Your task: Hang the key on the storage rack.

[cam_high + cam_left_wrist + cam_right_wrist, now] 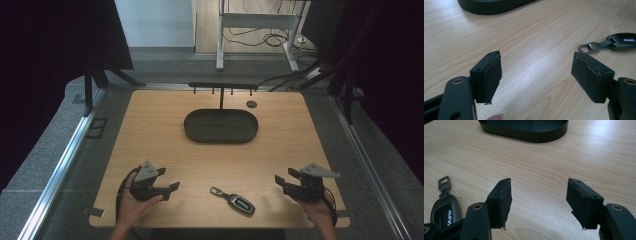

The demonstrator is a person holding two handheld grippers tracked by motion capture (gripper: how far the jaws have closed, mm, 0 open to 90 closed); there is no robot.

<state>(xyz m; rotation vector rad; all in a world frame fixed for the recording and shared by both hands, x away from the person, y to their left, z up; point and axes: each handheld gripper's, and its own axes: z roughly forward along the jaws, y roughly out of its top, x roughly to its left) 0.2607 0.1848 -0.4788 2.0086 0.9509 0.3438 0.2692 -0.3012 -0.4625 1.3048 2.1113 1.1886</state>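
High view: left gripper (172, 188) at the near left of the wooden table (150, 130), right gripper (278, 181) at the near right, each in a hand and well apart, with the car key fob (239, 201) lying flat between them near the front edge, touching neither. Both claws are released, jaws spread over bare wood with nothing between the pads. Left gripper view gives the fob (622, 41) at far right, cut off by the frame, metal ring end (587, 48) pointing left, partial white lettering readable. Right gripper view has the fob (445, 210) at lower left, partly hidden behind the left jaw, lettering also cut. Black oval tray (221, 137) sits at centre far; its inside looks bare in the high view, and in both gripper views the tray (496, 7) (524, 133) is clipped by the top edge. A thin black rack (222, 86) stands behind the tray; detail too small to make out.
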